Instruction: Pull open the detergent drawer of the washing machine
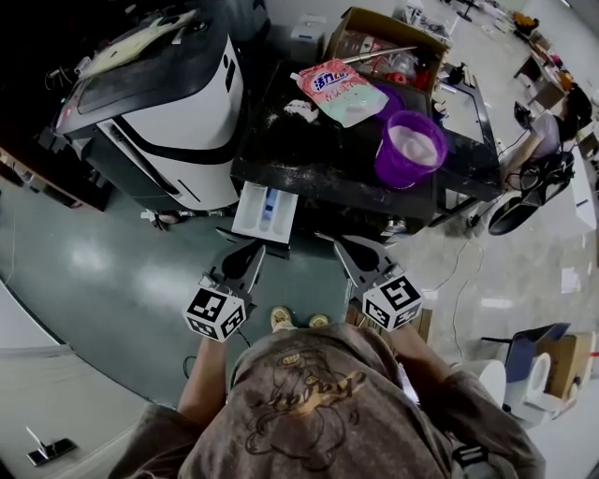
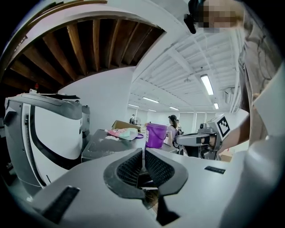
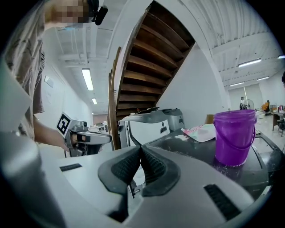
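Head view is showing the detergent drawer [image 1: 265,208] already sticking out of the front edge of the washing machine [image 1: 309,159], near its left corner, with its white compartments lying open. So I'm guessing the pull is pretty much done, and maybe only backing away is left. The left claw [image 1: 255,254] is hovering just in front of the drawer, jaws pinched together on nothing. The right claw [image 1: 339,243] is sitting beside it, also closed and empty.

Counting:
- one drawer
- two claws
- one purple bucket [image 1: 410,148] and one detergent pouch [image 1: 342,91] on the machine's top
- one cardboard box [image 1: 360,23] past its back edge
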A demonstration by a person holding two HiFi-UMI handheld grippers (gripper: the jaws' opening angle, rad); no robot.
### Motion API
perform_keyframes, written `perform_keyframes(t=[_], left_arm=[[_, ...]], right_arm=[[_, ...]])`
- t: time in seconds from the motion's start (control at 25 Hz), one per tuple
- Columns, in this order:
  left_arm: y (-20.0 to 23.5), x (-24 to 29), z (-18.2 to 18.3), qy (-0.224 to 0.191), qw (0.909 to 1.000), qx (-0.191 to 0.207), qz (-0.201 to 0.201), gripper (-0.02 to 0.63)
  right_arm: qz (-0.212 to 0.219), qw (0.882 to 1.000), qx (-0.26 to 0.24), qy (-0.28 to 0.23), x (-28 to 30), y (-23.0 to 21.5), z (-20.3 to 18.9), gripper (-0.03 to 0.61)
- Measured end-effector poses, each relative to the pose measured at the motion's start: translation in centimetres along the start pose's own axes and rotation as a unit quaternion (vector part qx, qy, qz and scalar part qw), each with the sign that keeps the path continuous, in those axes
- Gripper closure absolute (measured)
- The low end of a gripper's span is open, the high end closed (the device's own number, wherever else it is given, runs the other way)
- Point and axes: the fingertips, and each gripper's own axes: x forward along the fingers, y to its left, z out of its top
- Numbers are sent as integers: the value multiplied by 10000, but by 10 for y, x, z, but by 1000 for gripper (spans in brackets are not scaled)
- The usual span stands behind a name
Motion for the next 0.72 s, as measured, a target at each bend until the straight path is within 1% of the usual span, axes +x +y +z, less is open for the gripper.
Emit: perform_keyframes(t=[0.16, 0.4, 0.72], left_arm=[[4, -3, 1, -8, 10000, -43, 35, 592], [1, -3, 5, -116, 9999, -94, -20, 592], [4, -5, 3, -170, 9996, -210, 28, 592]], right_arm=[[105, 9999, -62, -7, 1, 1, 2, 575], [145, 9998, -104, -3, -1, -2, 4, 575], [193, 9997, -133, -36, -1, -2, 6, 577]])
